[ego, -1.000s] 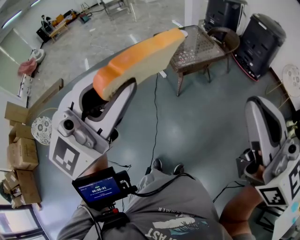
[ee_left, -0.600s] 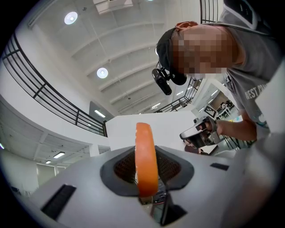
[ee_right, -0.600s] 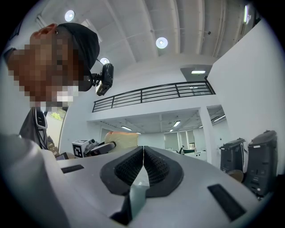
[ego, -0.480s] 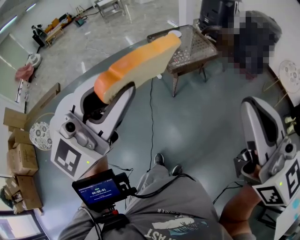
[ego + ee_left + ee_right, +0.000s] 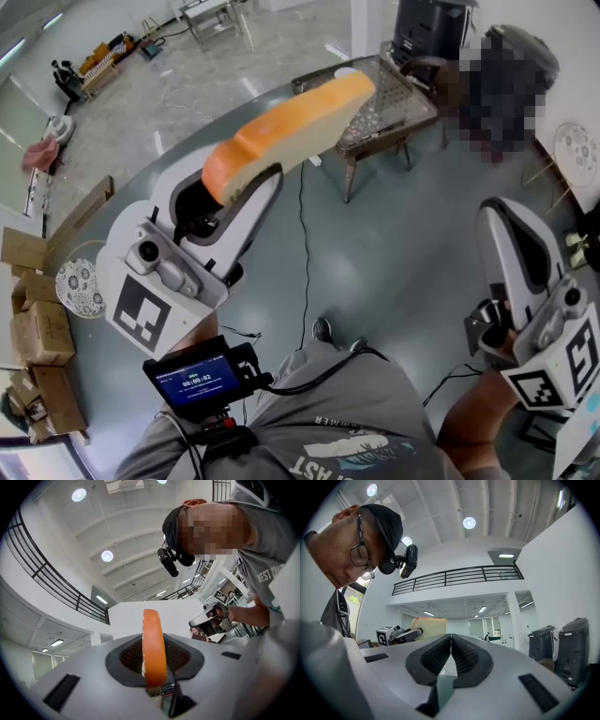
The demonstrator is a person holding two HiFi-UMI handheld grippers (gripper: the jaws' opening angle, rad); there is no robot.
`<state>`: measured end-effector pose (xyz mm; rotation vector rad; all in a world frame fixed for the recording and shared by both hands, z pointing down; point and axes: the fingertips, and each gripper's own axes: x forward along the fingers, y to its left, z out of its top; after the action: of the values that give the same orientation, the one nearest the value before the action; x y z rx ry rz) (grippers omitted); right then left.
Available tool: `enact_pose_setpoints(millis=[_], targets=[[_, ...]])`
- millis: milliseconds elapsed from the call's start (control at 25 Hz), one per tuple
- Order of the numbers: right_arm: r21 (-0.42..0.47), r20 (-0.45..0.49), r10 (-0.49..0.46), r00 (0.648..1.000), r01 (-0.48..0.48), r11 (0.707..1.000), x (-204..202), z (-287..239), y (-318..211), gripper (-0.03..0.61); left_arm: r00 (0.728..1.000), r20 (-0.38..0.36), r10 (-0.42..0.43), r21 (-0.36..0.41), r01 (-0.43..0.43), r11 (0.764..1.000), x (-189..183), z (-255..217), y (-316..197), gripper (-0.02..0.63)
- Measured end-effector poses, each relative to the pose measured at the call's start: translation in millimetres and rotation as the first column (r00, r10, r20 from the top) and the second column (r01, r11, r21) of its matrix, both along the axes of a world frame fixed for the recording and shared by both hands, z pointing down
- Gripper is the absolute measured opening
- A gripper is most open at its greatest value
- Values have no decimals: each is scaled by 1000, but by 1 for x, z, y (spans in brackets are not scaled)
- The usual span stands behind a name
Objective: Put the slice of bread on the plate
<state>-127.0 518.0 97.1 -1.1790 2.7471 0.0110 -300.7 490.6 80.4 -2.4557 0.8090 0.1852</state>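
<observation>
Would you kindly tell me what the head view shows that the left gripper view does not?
Only the head view: the grey floor, a small table, cardboard boxes and the broad side of the bread slice. Only the left gripper view: ceiling lights, a balcony railing and the camera on the person's head. Both: the bread slice clamped in the left hand-held gripper, and the right hand-held gripper.
</observation>
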Motion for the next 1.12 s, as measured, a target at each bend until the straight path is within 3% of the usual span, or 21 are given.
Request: enact_pose_setpoints(millis=[280, 720, 960, 1120], targets=[[-3, -2, 42, 999, -42, 999, -26, 6, -27, 6, 999, -8, 33, -6, -33, 999, -27, 8, -33, 101], [-6, -14, 80, 997, -80, 997, -22, 5, -48, 6, 997, -4, 71, -19, -71, 997, -20, 9, -60, 101], [-18, -2, 45, 999, -45, 999, 17, 12, -82, 6, 999, 5, 40, -27, -39, 999, 18, 15, -88, 101], [-24, -6, 25, 1000, -26, 999, 22, 11, -93, 6, 1000, 6, 18, -30, -17, 999, 22, 13, -96, 101]])
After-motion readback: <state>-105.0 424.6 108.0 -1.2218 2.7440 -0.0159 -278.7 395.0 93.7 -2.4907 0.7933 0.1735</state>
